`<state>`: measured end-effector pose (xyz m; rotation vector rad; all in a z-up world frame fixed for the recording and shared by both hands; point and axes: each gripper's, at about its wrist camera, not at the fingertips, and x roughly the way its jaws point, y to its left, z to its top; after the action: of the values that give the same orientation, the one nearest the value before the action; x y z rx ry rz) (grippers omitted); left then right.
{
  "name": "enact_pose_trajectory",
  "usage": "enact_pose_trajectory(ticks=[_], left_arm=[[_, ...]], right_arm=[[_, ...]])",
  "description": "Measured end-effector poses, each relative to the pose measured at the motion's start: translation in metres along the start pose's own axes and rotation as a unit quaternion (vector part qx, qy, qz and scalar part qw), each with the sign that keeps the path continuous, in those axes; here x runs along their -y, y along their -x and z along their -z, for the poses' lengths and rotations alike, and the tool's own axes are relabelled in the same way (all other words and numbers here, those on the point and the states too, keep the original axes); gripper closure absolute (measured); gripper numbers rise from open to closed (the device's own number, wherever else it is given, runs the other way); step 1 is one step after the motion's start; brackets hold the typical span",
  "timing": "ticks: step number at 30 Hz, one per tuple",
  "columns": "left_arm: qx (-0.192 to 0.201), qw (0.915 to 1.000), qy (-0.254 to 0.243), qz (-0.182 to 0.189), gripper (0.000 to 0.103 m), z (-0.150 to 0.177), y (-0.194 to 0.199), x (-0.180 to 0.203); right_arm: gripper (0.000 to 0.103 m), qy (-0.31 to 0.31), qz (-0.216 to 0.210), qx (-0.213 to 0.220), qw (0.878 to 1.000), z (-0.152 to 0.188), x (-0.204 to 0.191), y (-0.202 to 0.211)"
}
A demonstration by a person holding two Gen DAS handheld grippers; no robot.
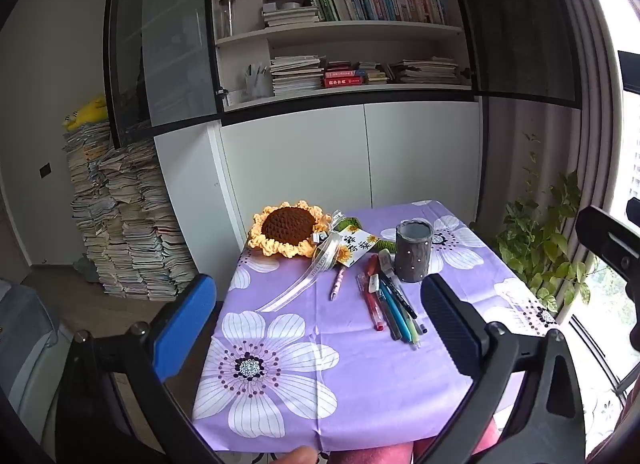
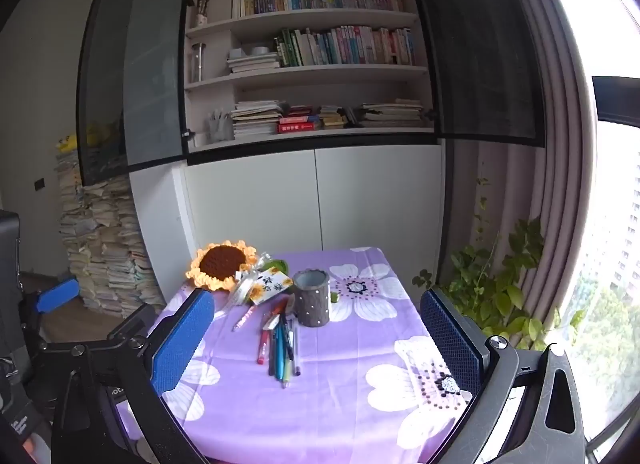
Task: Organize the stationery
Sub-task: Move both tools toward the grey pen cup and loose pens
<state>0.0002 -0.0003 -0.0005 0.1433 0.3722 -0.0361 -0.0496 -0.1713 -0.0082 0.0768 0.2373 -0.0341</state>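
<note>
Right wrist: both hand-held grippers spread wide, empty; pens mid-table, holder adjacent.

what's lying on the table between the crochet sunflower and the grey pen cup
In the left wrist view, a white card printed with small sunflowers, tied with clear ribbon, lies between the yellow crochet sunflower and the grey dotted pen cup.

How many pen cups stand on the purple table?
1. The gray pen cup stands upright on the table, behind the pile of pens, right of the crocheted sunflower. No other shows.

Pens on table, before holder.
</note>
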Motion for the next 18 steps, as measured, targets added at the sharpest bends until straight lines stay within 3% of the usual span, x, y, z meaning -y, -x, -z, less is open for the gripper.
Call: enact_pose_trajectory(ticks=[3, 4, 6, 18], left_arm=[[0.003, 1.0, 0.001, -0.003, 0.001, -0.004, 0.002, 0.001], [0.006, 0.9999, 0.009, -0.001, 0.001, -0.005, 0.002, -0.003], [0.004, 1.0, 0.008, 0.0, 0.001, -0.003, 0.002, -0.003], [-0.031, 0.9986, 0.034, 0.024, 0.001, 0.006, -0.012, -0.012]], right_arm=[[0.0, -0.008, 0.003, -0.008, 1.0, 0.002, -0.003, -0.003], [0.0, -0.003, -0.004, 0.013, 1.0, 0.002, -0.003, 0.001], [0.0, -0.003, -0.005, 0.011, 1.0, 0.0, -0.001, 0.003], [0.0, 0.013, -0.005, 0.001, 1.0, -0.001, -0.007, -0.002]])
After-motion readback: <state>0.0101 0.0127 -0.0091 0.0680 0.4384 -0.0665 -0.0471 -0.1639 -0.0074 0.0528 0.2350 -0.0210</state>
